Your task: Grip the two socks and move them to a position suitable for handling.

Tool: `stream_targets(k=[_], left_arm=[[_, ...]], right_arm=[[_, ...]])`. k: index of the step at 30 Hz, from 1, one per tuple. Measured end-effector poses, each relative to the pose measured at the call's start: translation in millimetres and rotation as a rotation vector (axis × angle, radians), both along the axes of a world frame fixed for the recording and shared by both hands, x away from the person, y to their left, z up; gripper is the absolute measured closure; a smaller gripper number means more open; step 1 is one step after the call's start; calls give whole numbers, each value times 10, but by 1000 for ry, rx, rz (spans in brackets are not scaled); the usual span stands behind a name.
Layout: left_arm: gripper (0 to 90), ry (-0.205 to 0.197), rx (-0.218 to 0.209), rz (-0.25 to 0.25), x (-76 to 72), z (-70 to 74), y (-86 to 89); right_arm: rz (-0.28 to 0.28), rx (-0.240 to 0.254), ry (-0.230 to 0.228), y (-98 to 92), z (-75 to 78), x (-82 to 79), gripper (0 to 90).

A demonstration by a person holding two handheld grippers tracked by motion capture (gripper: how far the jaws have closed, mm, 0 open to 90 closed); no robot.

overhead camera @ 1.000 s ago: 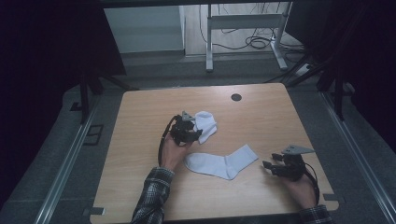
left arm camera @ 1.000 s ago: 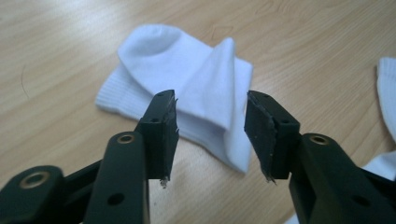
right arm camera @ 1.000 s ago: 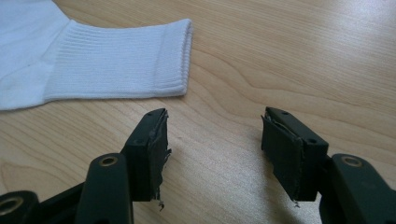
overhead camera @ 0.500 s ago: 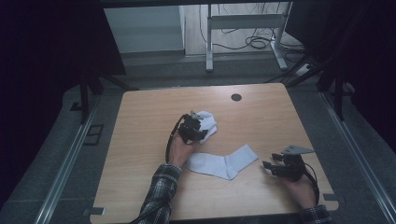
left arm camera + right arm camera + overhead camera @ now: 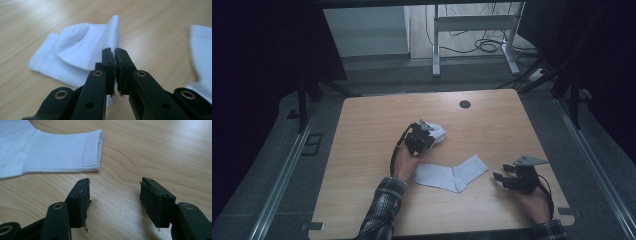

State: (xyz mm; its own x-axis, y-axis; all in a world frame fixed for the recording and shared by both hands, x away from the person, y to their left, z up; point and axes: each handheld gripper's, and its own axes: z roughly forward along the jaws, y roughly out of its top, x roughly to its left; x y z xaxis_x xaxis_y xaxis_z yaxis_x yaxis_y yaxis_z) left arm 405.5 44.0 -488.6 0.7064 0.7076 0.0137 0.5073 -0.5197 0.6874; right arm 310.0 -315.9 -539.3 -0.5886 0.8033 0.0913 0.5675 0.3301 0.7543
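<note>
Left gripper: jaws are pressed together on an edge of the crumpled sock, which is lifted into a peak at the pinch while the rest rests on the table.
Right gripper: jaws are held wide apart with nothing between them, low over bare wood just beside the cuff of the flat sock.
Socks: the crumpled sock is seen near the table's middle; the flat sock is spread nearer the person, between the two hands.
Slip risk: only a thin fold appears to be pinched, so the cloth could be pulled free if tugged quickly.
Drag risk: the flat sock could be brushed and shifted, being close by.
Miss risk: the cuff lies flat, so it could be pushed rather than caught.
</note>
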Motion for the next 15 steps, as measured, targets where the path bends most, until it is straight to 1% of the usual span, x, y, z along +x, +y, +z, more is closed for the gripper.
stream_targets(k=[1,2,3,4,5,6,7,8,9,11,12,13,14,15], left_arm=[[858,0,0,0,0,0,0],[854,25,2,-39,-78,-27,-62],[849,25,2,-39,-78,-27,-62],[833,61,18,-81,-141,-105,-132],[823,80,25,-95,-166,-156,-166],[792,102,30,-116,-181,-205,-193],[745,110,36,-130,-192,-237,-209],[700,104,40,-127,-196,-247,-214],[651,89,35,-116,-190,-239,-206],[579,79,-21,-88,-127,-172,-139],[556,74,-40,-71,-89,-133,-101],[552,66,-47,-55,-49,-94,-64],[538,58,-48,-42,-17,-67,-38],[529,47,-50,-14,36,-30,3]], right_arm=[[0,0,0,1,0,-1,408],[1,1,-1,1,-1,0,408],[1,0,-1,2,-1,-1,408],[1,0,-1,3,-1,-1,408],[1,-1,-2,3,-1,-1,408],[1,0,-1,2,-1,-1,408],[1,0,-1,2,-1,0,408],[1,0,-1,2,-1,0,408],[1,0,-1,2,-1,0,408],[1,-1,-2,3,-1,-1,408],[1,-1,-2,3,-1,-1,408],[1,-1,-2,3,-1,-1,408],[1,0,-1,2,-1,0,408],[0,-1,0,0,0,0,408]])
